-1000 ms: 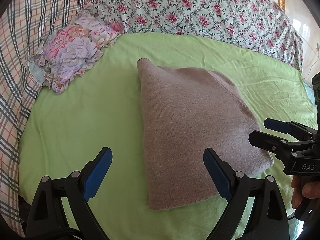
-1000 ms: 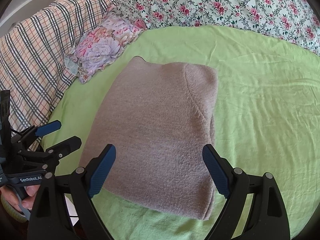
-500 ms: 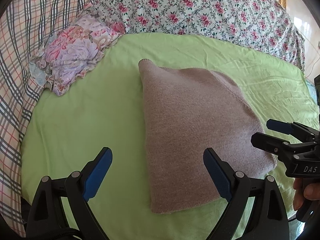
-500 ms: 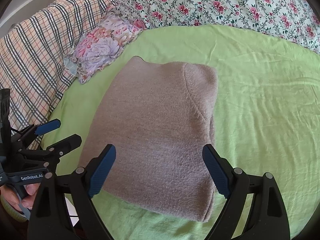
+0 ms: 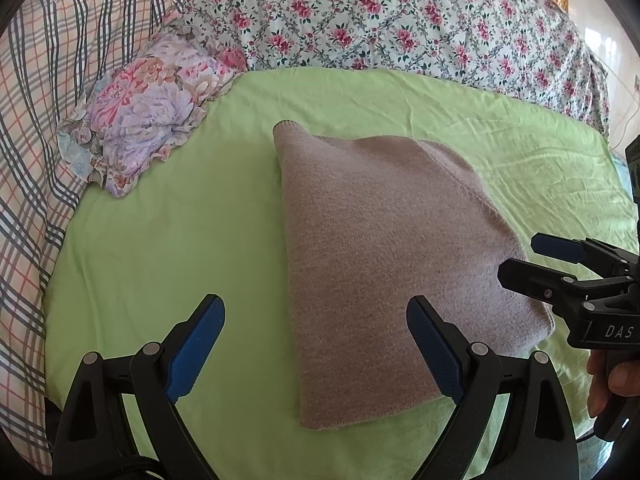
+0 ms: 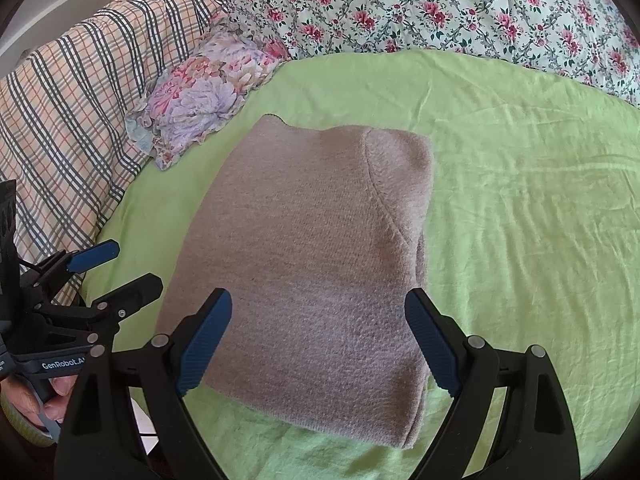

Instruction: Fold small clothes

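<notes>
A folded taupe knit sweater (image 5: 384, 248) lies flat on the green bedsheet (image 5: 168, 240); in the right wrist view the sweater (image 6: 312, 248) fills the middle. My left gripper (image 5: 316, 344) hovers open above the sweater's near left edge, nothing between its blue pads. My right gripper (image 6: 318, 340) is open too, held over the sweater's near edge without touching it. Each gripper shows in the other's view: the right gripper (image 5: 536, 258) at the sweater's right corner, the left gripper (image 6: 120, 268) off its left side.
A small floral pillow (image 5: 152, 112) lies at the back left beside a plaid blanket (image 5: 36, 92). A floral quilt (image 5: 400, 20) runs along the back. A hand (image 5: 616, 376) grips the right handle. Bare sheet (image 6: 540, 220) spreads right of the sweater.
Both grippers stayed open and nearly still; the left wrist view drifted slightly, so the sweater sits a touch lower and further right in it. The sweater has not moved.
</notes>
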A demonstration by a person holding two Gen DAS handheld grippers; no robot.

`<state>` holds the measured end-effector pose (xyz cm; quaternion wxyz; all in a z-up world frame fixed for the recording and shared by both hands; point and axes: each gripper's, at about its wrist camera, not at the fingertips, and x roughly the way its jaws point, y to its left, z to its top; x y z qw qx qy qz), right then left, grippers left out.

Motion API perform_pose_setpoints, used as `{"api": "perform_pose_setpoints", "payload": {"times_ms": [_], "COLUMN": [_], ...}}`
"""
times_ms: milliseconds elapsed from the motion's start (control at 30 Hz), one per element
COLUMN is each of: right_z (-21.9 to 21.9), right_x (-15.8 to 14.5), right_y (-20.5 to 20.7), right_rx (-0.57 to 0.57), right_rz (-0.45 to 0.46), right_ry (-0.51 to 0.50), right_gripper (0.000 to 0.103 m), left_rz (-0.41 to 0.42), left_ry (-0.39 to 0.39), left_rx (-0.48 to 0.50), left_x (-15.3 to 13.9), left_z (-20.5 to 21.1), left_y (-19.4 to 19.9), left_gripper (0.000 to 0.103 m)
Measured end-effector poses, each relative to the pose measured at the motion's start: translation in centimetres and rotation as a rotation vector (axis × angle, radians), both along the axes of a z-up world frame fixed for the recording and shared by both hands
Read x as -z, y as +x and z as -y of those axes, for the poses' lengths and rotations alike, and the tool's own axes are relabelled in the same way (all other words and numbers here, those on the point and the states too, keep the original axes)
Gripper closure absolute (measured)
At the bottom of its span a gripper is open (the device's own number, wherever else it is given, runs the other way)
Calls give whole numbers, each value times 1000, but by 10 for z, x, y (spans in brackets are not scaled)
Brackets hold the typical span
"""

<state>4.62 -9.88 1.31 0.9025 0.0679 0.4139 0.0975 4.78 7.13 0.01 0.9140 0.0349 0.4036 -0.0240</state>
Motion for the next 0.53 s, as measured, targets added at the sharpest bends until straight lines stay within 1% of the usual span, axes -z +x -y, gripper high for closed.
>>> {"api": "perform_pose_setpoints", "payload": {"times_ms": [67,133,233,400,467,533], "right_z": [0,-1,0,5,8,9], "right_x": [2,5,9,11,10,10], "right_y": [2,3,3,3,4,5], "right_rx": [1,5,8,19,21,24], "right_rz": [-1,-7,-14,-14,-12,-10], "right_ry": [3,3,8,17,25,26], "right_gripper": [15,15,15,14,14,14], "left_rz": [8,5,-4,13,18,4], "left_ry": [-8,3,-5,-31,-20,-19], "left_rx": [24,31,42,34,27,32], "left_x": [0,1,3,-1,-1,1], "left_z": [2,4,5,3,4,5], "left_y": [-1,-1,-1,1,3,5], "left_gripper": [10,10,10,10,10,10]}}
